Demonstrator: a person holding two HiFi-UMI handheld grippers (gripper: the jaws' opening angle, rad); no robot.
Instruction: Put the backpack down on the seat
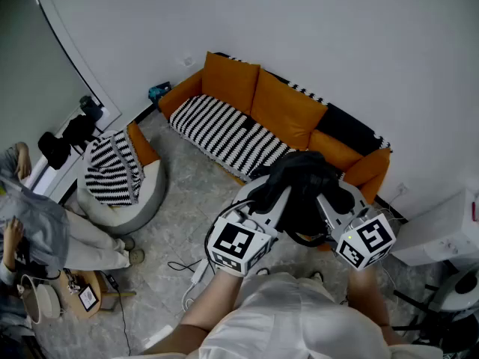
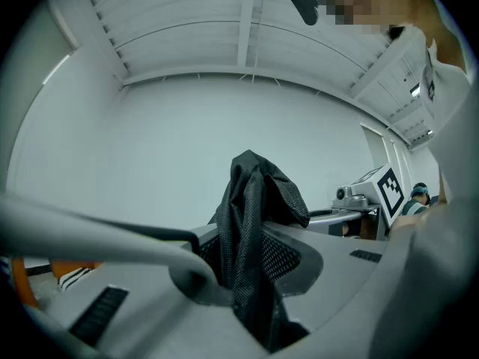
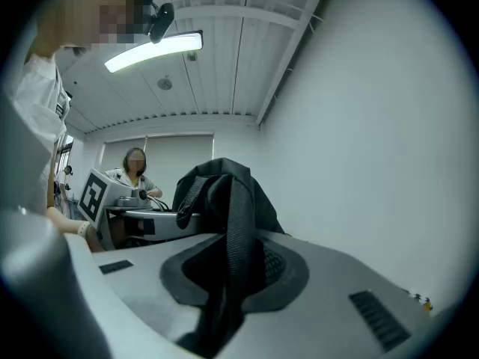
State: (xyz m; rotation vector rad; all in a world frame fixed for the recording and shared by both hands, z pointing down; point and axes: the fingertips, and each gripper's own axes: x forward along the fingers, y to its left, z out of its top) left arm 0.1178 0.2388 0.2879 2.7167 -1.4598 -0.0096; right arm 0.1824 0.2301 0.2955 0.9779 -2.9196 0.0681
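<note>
Black mesh of the soft black backpack (image 2: 258,200) sits pinched between the nearly closed grey fingers (image 2: 352,275) of the left gripper (image 2: 251,283). The right gripper (image 3: 232,283) clamps its fingers (image 3: 359,290) on a black webbing strap (image 3: 233,223). Together they hold the backpack aloft, before the right end of the orange sofa (image 1: 284,107) with a black-and-white striped seat cover (image 1: 221,129).

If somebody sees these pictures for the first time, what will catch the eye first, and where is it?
The black backpack stands out first: it is held up at the middle of the head view, with the left gripper and the right gripper each shut on it. Beyond it, against the white wall, stands the orange sofa, with a black-and-white striped cover on its seat.
</note>
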